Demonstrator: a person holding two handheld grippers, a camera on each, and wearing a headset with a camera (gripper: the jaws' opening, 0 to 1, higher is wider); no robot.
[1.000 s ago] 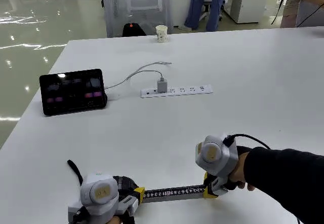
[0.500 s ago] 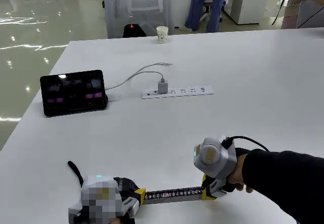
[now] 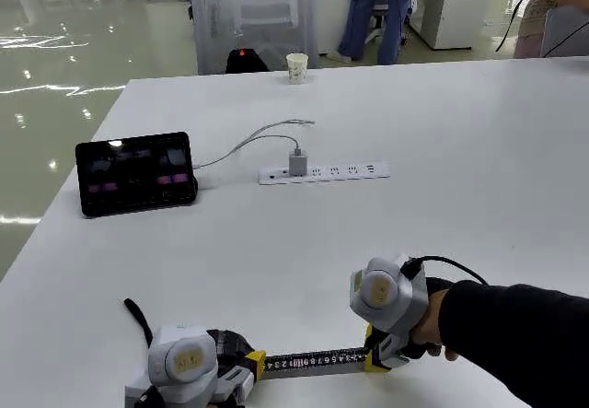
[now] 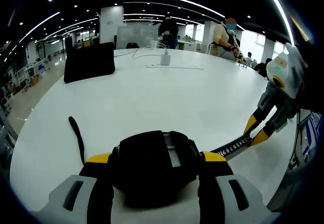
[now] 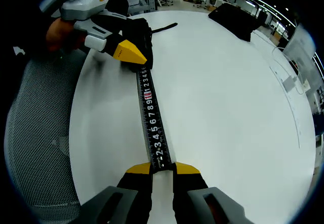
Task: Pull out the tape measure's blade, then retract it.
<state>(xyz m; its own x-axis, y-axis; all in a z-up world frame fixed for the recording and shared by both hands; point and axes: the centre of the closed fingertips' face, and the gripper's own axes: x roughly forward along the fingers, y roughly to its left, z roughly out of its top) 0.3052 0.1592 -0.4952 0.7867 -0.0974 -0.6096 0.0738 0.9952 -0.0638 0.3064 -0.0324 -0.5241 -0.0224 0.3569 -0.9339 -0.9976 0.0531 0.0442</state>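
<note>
Far left, a dark tablet (image 3: pixel 136 172) stands propped on the white counter (image 3: pixel 442 150), screen lit. Near edge, left side: a black wrist strap (image 3: pixel 136 311) trails loose on the counter from the tape measure case (image 3: pixel 228 346). The left tool (image 4: pixel 157 157) is clenched on that case, one yellow-tipped jaw against each flank, and the case sits on the counter between them. Blade (image 3: pixel 313 362) is drawn partway out of the case and runs rightward, low along the counter's near edge, printed numerals facing up; I cannot tell whether it touches the surface. Mid-counter, farther back: a white cable (image 3: pixel 253 134) leads from near the tablet to a grey charger (image 3: pixel 297 162) plugged into the left end of a white power strip (image 3: pixel 336 171). A paper cup (image 3: pixel 296 66) stands upright at the far edge, in front of a mesh chair (image 3: pixel 253 21). Right of centre, the right tool (image 5: pixel 163 169) grasps the free end of the blade, jaws pinched together on it. A hand in a dark sleeve (image 3: pixel 515 334) holds this tool.
</note>
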